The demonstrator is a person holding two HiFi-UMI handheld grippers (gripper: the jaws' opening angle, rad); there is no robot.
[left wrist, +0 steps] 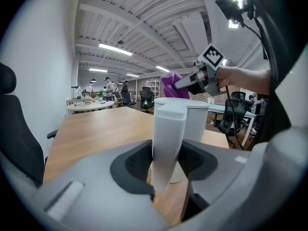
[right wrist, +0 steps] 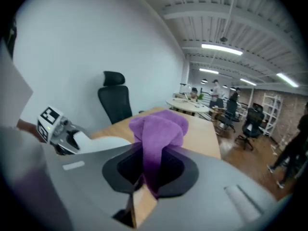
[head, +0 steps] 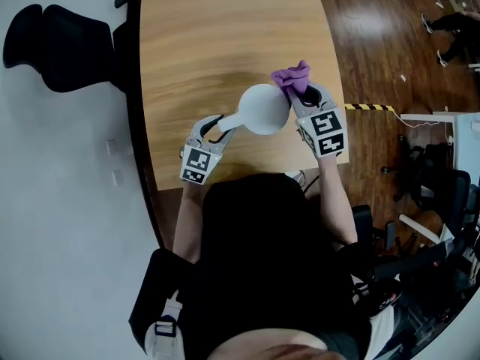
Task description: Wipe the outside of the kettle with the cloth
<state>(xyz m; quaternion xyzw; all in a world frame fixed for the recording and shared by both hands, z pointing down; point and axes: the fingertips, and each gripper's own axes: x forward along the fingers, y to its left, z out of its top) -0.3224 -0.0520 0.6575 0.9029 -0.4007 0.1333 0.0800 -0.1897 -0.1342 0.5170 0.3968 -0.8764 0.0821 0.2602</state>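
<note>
Head view has the white kettle (head: 264, 109) standing upright on the wooden counter (head: 210, 43), near the edge closest to me, with its handle (head: 229, 121) pointing toward my left side. My left tool (head: 217, 127) is clamped on that handle, and the left gripper view shows the white bar pinched between both pads. My right tool (head: 301, 96) is clenched on a bunched purple cloth (head: 291, 76), which sits at the far right shoulder of the kettle. Whether it actually presses on the shell I cannot tell. I judge the kettle to be rigid, smooth and rather slippery, light if empty, and apt to slide or twist on the bare wood under a sideways rub, so the handle is the right place to steady it. The cloth is soft and limp, and the wad sticking out past the pads should fold round the curved body. The handle and my own left tool are what block the wipe on the near side, so that part will need the kettle turned. Apart from the kettle, I see nothing standing on the counter. A black office chair (head: 56, 40) stands off its left edge, yellow-black tape (head: 367, 107) lies on the floor to the right, and people sit at a round table (right wrist: 195, 102) well away.
</note>
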